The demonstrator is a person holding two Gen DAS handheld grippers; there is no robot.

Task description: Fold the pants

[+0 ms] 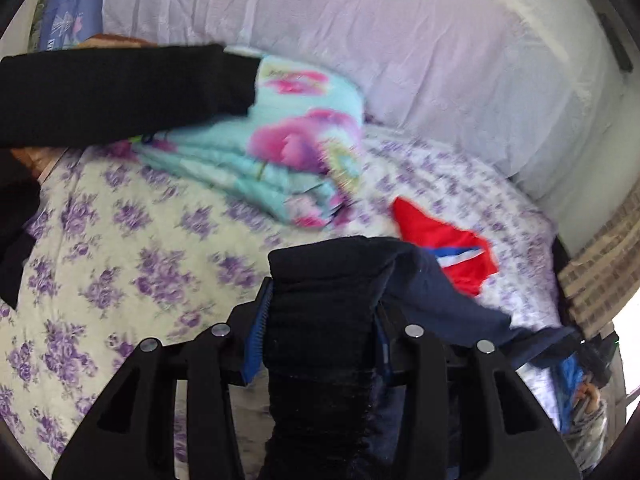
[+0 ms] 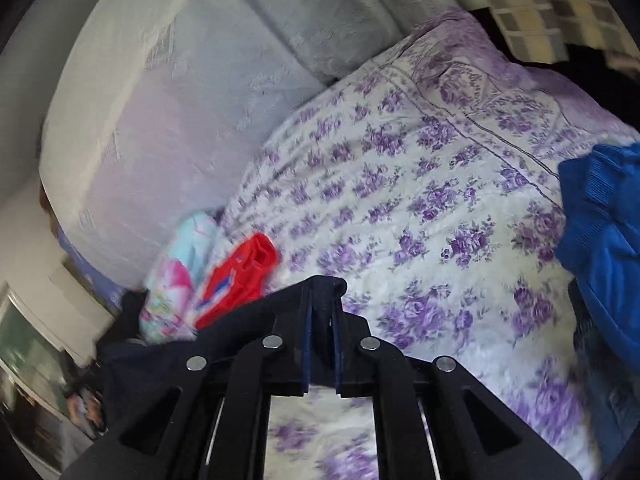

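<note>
folded quilt on bedspread

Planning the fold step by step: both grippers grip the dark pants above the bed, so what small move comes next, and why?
Probably draw both grippers apart and lower the pants onto bare bedspread. The left gripper clamps a bunched waistband, the right gripper a thin edge, so the cloth hangs crumpled. Avoid the red garment.

Bed under purple-flowered sheet, against pale textured wall, in soft daylight.
</note>
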